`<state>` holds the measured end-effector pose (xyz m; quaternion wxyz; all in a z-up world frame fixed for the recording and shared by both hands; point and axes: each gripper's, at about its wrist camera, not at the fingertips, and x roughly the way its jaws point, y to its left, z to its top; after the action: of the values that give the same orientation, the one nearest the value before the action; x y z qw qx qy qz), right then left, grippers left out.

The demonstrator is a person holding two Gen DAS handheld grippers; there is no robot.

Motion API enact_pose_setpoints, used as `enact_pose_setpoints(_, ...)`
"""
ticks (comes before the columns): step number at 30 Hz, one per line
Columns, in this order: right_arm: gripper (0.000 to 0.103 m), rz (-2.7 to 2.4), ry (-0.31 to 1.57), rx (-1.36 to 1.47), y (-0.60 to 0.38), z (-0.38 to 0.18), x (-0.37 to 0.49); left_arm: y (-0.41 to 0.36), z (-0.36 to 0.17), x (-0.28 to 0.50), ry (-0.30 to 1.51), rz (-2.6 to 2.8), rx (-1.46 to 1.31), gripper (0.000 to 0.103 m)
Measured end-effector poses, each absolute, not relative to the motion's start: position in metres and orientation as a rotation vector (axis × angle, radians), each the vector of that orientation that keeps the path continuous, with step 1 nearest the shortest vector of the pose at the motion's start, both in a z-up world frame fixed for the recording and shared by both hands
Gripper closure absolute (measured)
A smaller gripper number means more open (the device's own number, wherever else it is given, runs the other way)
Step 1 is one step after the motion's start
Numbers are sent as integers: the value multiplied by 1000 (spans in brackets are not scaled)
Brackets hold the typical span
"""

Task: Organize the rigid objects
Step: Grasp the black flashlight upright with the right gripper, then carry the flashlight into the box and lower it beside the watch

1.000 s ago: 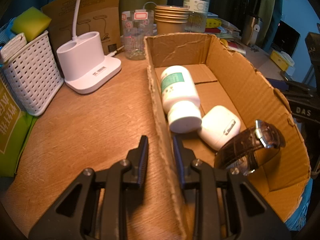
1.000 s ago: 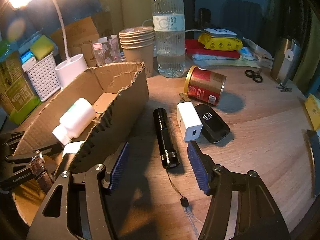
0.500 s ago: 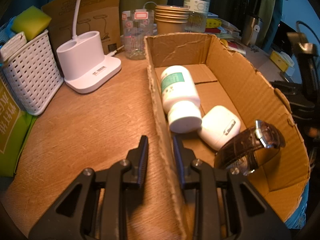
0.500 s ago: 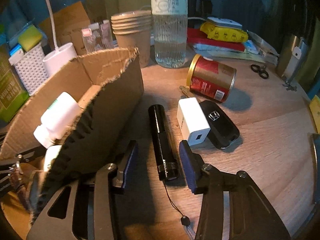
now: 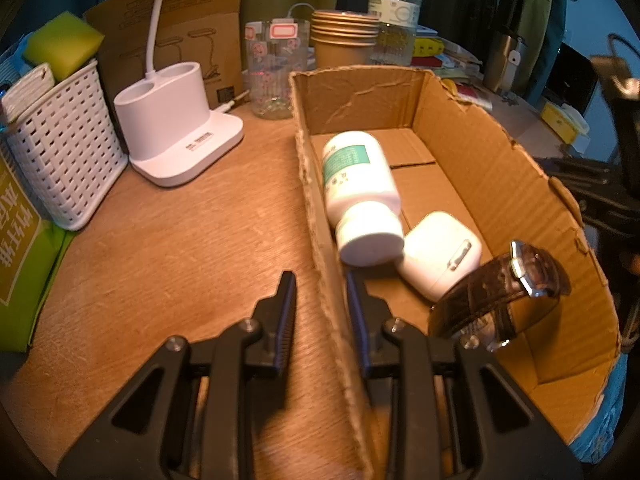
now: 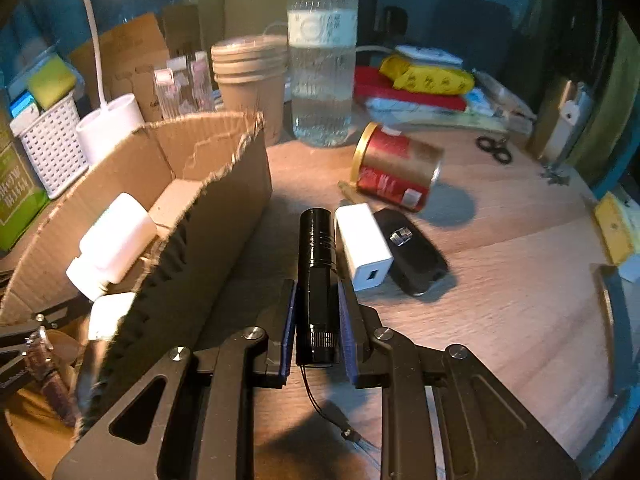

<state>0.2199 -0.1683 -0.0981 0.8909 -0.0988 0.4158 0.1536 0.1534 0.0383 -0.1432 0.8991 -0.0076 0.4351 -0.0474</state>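
Right of the cardboard box (image 6: 240,184), the right tool (image 6: 318,320) has just closed its jaws onto the black flashlight (image 6: 316,280), pads on both sides; flashlight lies on the bench (image 6: 500,280), charger (image 6: 362,246) at its 2 o'clock. Left tool (image 5: 320,304) pinches the box wall, nearly closed. Lift into box likely next

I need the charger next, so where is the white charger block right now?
In the right wrist view, the white charger block lies on the table, between the black flashlight and the car key.
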Motion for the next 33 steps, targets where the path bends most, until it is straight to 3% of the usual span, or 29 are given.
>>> enact_pose_setpoints(33,81,413,548,-165,-144,59,137,39,-143,154,901,-99,-18,75)
